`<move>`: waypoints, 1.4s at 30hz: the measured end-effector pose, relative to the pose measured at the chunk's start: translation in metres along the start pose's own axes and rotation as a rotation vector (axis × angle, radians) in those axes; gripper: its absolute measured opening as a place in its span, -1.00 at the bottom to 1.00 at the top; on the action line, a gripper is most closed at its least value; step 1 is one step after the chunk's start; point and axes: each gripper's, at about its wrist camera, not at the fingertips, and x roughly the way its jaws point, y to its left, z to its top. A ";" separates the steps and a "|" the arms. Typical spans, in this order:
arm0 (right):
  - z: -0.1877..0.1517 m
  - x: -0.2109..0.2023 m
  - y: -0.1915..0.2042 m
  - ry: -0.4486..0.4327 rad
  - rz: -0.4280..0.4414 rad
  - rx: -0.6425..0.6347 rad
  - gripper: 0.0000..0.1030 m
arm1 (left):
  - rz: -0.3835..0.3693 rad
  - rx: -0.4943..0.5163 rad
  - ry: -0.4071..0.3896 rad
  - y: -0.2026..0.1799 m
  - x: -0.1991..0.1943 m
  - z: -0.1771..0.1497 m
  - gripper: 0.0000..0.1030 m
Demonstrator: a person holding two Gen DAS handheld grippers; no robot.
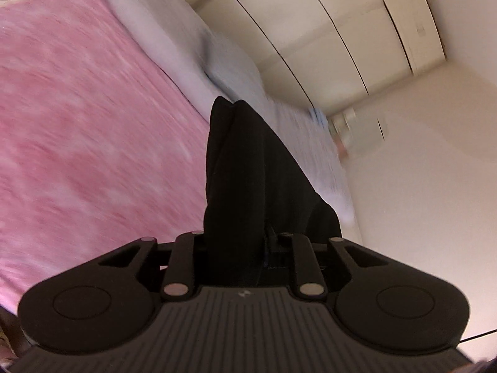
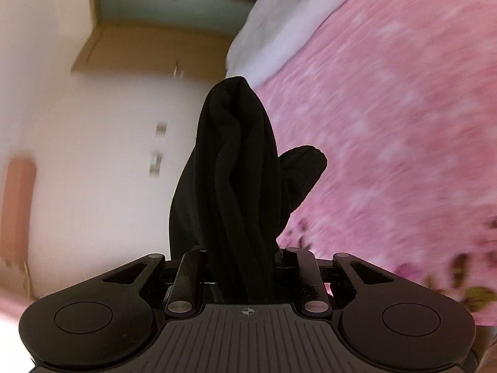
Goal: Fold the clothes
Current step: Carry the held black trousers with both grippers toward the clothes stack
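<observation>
A black garment [image 1: 245,171] is bunched between the jaws of my left gripper [image 1: 236,118], which is shut on it and holds it above the pink bedspread [image 1: 77,124]. The fabric hides the fingers. In the right wrist view the same black garment [image 2: 239,171] is bunched in my right gripper [image 2: 236,99], also shut on it, with a loose flap [image 2: 301,174] hanging to the right over the pink bedspread [image 2: 388,124]. Both views are tilted and motion-blurred.
White-grey pillows [image 1: 186,46] lie along the bed's far edge, also seen in the right wrist view [image 2: 267,31]. Cream wardrobe doors [image 1: 341,31] and a pale wall [image 1: 419,186] stand behind. A wooden door frame [image 2: 139,40] shows on the right wrist side.
</observation>
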 end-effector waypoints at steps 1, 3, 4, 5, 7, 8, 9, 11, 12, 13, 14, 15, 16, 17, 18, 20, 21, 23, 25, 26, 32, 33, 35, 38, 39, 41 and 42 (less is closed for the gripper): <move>-0.006 0.026 0.011 0.026 0.002 -0.011 -0.61 | 0.011 -0.016 -0.028 0.015 -0.020 0.010 -0.66; -0.017 0.080 0.034 0.076 0.009 -0.017 -0.61 | 0.033 -0.045 -0.066 0.045 -0.062 0.037 -0.66; -0.021 0.106 0.044 0.092 0.018 -0.019 -0.61 | 0.041 -0.048 -0.084 0.059 -0.081 0.051 -0.66; -0.026 0.132 0.054 0.108 0.026 -0.021 -0.61 | 0.049 -0.051 -0.102 0.073 -0.101 0.066 -0.66; -0.034 0.185 0.075 0.140 0.047 -0.019 -0.61 | 0.073 -0.052 -0.136 0.095 -0.137 0.095 -0.66; -0.038 0.212 0.086 0.154 0.059 -0.023 -0.61 | 0.086 -0.050 -0.155 0.105 -0.154 0.110 -0.66; -0.041 0.238 0.098 0.168 0.070 -0.027 -0.61 | 0.100 -0.048 -0.174 0.114 -0.170 0.124 -0.66; -0.045 0.283 0.117 0.197 0.091 -0.035 -0.61 | 0.121 -0.054 -0.208 0.132 -0.199 0.148 -0.66; -0.048 0.304 0.126 0.212 0.097 -0.038 -0.61 | 0.129 -0.061 -0.223 0.141 -0.211 0.158 -0.66; -0.052 0.326 0.135 0.228 0.103 -0.041 -0.61 | 0.136 -0.068 -0.238 0.150 -0.223 0.167 -0.66; -0.058 0.341 0.143 0.243 0.102 -0.049 -0.61 | 0.144 -0.076 -0.253 0.159 -0.235 0.177 -0.65; -0.065 0.357 0.152 0.259 0.101 -0.056 -0.61 | 0.151 -0.083 -0.268 0.168 -0.247 0.187 -0.65; -0.068 0.373 0.158 0.273 0.098 -0.061 -0.61 | 0.158 -0.090 -0.283 0.177 -0.259 0.196 -0.65; -0.071 0.389 0.165 0.286 0.096 -0.065 -0.61 | 0.159 -0.096 -0.294 0.185 -0.268 0.199 -0.65; -0.073 0.405 0.172 0.300 0.093 -0.069 -0.61 | 0.163 -0.104 -0.305 0.194 -0.276 0.207 -0.65; -0.070 0.432 0.181 0.328 0.082 -0.085 -0.61 | 0.175 -0.120 -0.332 0.211 -0.289 0.217 -0.65; -0.069 0.448 0.184 0.343 0.079 -0.093 -0.61 | 0.181 -0.129 -0.345 0.218 -0.296 0.222 -0.65; -0.068 0.474 0.191 0.370 0.078 -0.108 -0.61 | 0.195 -0.142 -0.364 0.226 -0.303 0.232 -0.65; -0.066 0.498 0.200 0.396 0.089 -0.114 -0.61 | 0.209 -0.154 -0.384 0.234 -0.310 0.243 -0.65; -0.063 0.505 0.201 0.404 0.092 -0.109 -0.61 | 0.216 -0.161 -0.393 0.238 -0.313 0.248 -0.65; -0.043 0.545 0.210 0.442 0.117 -0.085 -0.61 | 0.248 -0.174 -0.431 0.255 -0.321 0.284 -0.65; -0.036 0.549 0.213 0.440 0.123 -0.089 -0.61 | 0.245 -0.168 -0.430 0.256 -0.317 0.291 -0.65; -0.024 0.555 0.214 0.425 0.131 -0.086 -0.61 | 0.239 -0.156 -0.429 0.257 -0.308 0.307 -0.65; -0.006 0.565 0.217 0.379 0.134 -0.077 -0.61 | 0.223 -0.137 -0.404 0.265 -0.291 0.337 -0.65; -0.001 0.569 0.217 0.362 0.137 -0.073 -0.61 | 0.215 -0.127 -0.393 0.268 -0.286 0.348 -0.65; 0.011 0.578 0.217 0.317 0.138 -0.059 -0.61 | 0.199 -0.106 -0.367 0.273 -0.276 0.371 -0.65; 0.016 0.583 0.218 0.295 0.138 -0.052 -0.61 | 0.192 -0.096 -0.352 0.276 -0.271 0.383 -0.65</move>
